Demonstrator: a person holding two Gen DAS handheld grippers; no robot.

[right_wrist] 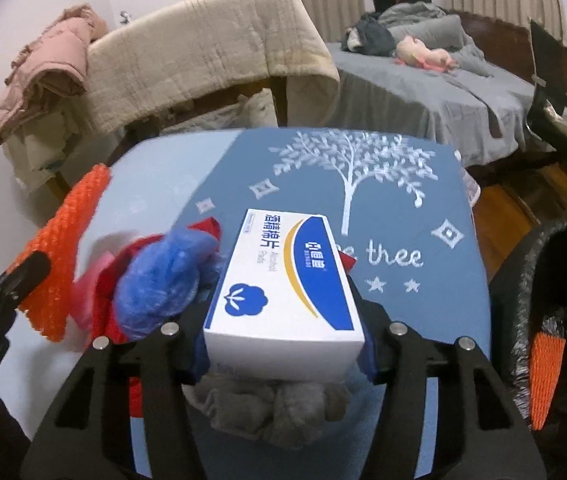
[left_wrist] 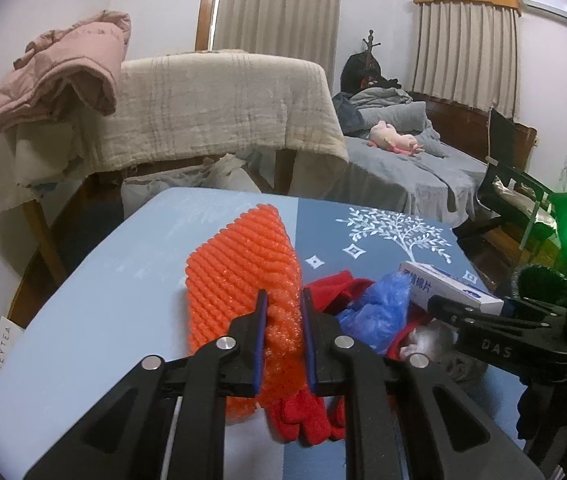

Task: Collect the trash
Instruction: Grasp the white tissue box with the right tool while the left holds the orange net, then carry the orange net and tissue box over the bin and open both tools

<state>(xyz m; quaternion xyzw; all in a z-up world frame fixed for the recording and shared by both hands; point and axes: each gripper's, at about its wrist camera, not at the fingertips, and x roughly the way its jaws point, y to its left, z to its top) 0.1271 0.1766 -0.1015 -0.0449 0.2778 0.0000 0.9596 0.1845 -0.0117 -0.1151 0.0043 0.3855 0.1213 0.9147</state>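
left gripper (left_wrist: 283,312) is clamped on the orange foam net (left_wrist: 239,280); the pads pinch its near end and the rest fans out away from the claw toward the table's (left_wrist: 83,300) far-left edge. long axis of the net runs roughly along the gripper's pointing line, and it looks lifted off the surface at the pinched end.

right gripper (right_wrist: 283,344) has the white-and-blue box (right_wrist: 283,280) between its jaws. the jaws flank the near short end with the blue pads at both side faces; contact looks made, so i read it as gripping the box. box's long axis points straight away from the claw, toward the tree print on the table cover. it sits on top of the pile, tilted, near the table's near-right edge.

left on the table between the two claws: crumpled blue plastic bag (right_wrist: 163,280), red glove (left_wrist: 303,420), some pink wrapper (right_wrist: 91,284), grey cloth (right_wrist: 275,404) under the box. can't tell which of the cloth items count as trash.

key relation: black-lined bin (right_wrist: 555,320) sits off the table's right edge, just beside the right gripper and on the far side from the left one. another orange net piece (right_wrist: 545,376) lies inside it. so the right hand is nearer and the box likely goes first with a short swing right; the left has to cross over the pile or wait. risk: the soft net snagging the bag on the way across.
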